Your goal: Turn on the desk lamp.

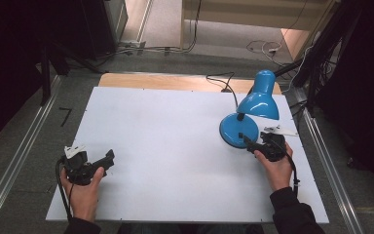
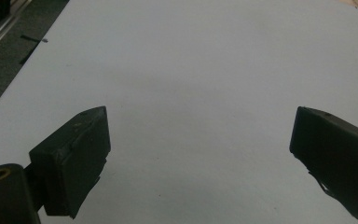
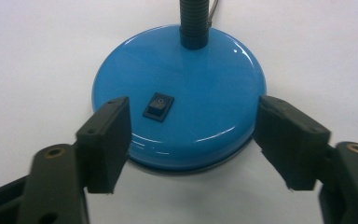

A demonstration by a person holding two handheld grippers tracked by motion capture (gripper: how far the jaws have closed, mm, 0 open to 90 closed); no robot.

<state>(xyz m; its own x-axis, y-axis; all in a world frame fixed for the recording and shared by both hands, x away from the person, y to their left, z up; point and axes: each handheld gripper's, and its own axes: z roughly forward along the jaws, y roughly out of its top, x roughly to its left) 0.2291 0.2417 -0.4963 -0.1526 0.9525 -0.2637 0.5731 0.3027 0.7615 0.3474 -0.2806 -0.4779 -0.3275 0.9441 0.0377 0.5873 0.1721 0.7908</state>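
Right gripper [image 3: 193,140] straddling blue lamp base [image 3: 179,93], jaws apart, not pinching yet.
Rocker switch [image 3: 158,107] sits between the pads; my read: centre on the rim, close evenly, keep low so the gooseneck [image 3: 193,23] stays clear. Lamp [image 1: 246,114] stands near the white table's [image 1: 165,146] right edge, cord behind; open room leftward. Left gripper [image 2: 200,154] wide open, empty, over bare table.

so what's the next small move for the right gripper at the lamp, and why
Probably ease the right gripper forward and close on the blue lamp base. Its jaws stand either side of the base's near edge, apparently not pressing yet, with the black switch just ahead.
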